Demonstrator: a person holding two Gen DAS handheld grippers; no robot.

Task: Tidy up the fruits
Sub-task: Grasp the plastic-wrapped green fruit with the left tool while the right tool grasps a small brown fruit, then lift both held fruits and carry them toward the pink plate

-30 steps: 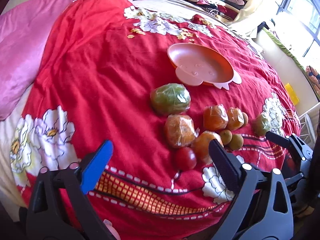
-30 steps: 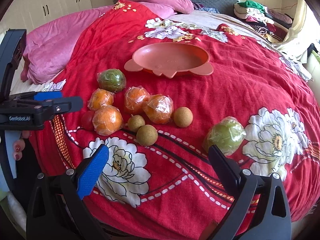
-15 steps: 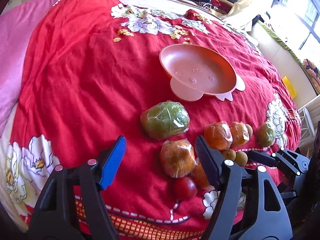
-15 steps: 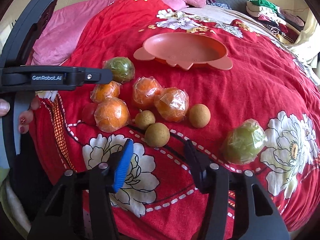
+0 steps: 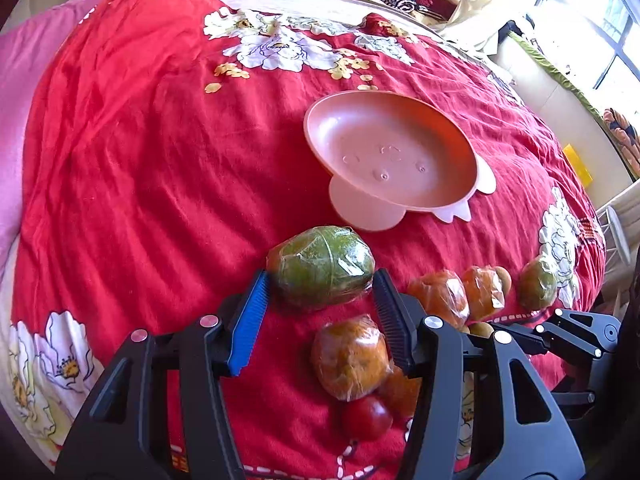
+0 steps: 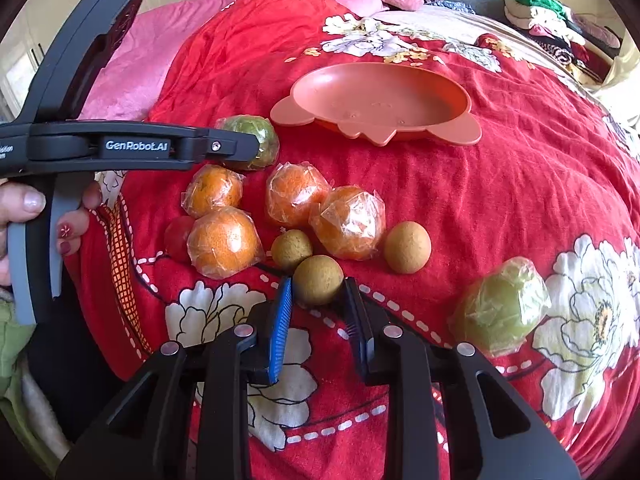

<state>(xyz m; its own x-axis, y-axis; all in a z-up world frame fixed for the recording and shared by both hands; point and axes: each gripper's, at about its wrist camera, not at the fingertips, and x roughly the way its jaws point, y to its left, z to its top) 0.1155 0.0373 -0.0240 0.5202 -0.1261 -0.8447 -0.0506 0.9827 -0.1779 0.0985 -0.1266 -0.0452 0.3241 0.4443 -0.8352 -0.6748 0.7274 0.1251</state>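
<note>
A green fruit in clear wrap (image 5: 320, 266) lies on the red bedspread between the fingertips of my left gripper (image 5: 320, 276). Its jaws are closing and both pads touch the fruit's sides. My right gripper (image 6: 319, 294) is shut on a small brown round fruit (image 6: 318, 280) that rests on the cloth. Two more brown fruits (image 6: 408, 246) lie close by. Several wrapped oranges (image 6: 348, 222) and a red fruit (image 5: 366, 418) sit in a cluster. A second green wrapped fruit (image 6: 500, 306) lies to the right. The empty pink plate (image 5: 384, 148) stands beyond the fruits.
A person's hand (image 6: 28, 204) holds the left gripper's handle at the left edge of the right wrist view. Pink bedding (image 5: 16, 92) lies along the left. Folded clothes (image 6: 548, 20) are piled at the far right of the bed.
Both grippers have moved forward and down to the fruits and closed from wide open: the left around the green wrapped fruit, the right onto the brown round fruit.
</note>
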